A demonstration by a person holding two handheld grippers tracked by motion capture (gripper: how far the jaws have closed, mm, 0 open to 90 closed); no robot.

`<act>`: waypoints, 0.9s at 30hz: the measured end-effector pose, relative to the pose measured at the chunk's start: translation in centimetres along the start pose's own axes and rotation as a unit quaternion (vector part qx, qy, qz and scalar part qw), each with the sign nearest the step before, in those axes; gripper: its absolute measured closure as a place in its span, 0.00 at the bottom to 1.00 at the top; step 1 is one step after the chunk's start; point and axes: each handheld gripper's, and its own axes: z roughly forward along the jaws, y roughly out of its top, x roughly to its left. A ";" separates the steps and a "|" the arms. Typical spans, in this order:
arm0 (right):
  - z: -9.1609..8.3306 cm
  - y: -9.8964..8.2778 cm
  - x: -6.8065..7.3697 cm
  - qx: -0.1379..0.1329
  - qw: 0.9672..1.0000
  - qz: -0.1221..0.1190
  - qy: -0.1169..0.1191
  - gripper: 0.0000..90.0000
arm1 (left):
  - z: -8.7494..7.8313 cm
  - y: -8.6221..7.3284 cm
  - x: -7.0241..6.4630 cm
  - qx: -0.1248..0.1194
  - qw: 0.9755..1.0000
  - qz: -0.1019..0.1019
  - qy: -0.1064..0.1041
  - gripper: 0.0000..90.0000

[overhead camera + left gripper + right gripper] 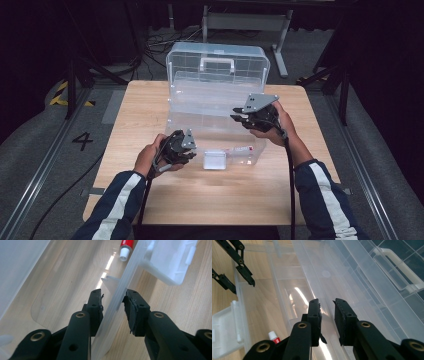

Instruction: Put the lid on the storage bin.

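Clear storage box fills table centre; its raised lid walls off the far side. Front wall stands between left gripper jaws. Latch juts at front. Bare wood near edge, left and right strips passable. Box interior open from above, tube inside.

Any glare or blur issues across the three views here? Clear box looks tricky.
High view: soft overall, dark surroundings, the clear box washes out against the table. Left gripper view: bright streak of glare on the box floor near the red tube; the claw looks sharp, the latch beyond it hazy. Right gripper view: white reflection streaks on the box wall by the claw; handle readable.
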 end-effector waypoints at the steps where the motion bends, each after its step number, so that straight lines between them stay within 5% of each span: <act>1: 0.0 -0.1 0.0 -0.004 1.000 0.003 0.002 0.83 | 0.0 0.0 0.1 -0.001 1.000 -0.002 -0.002 0.75; 6: -0.2 -0.4 0.2 -0.010 1.000 0.009 0.004 0.82 | 0.0 0.1 -0.1 -0.005 1.000 0.004 0.003 0.76; 10: -0.1 -0.8 0.4 -0.020 1.000 0.019 0.002 0.80 | -0.1 0.2 -0.8 -0.003 0.999 0.025 0.028 0.74; 18: -0.2 -1.5 0.3 -0.040 0.999 0.029 0.007 0.81 | -1.2 -1.0 -0.4 -0.046 0.998 0.004 0.036 0.70; 21: -0.2 -1.5 0.4 -0.037 0.999 0.027 0.004 0.81 | -1.8 -1.2 -0.3 -0.066 0.998 -0.001 0.020 0.73; 27: -0.5 -1.2 0.7 -0.026 0.999 0.024 0.002 0.81 | -2.0 -1.1 -0.4 -0.065 0.998 0.007 0.018 0.76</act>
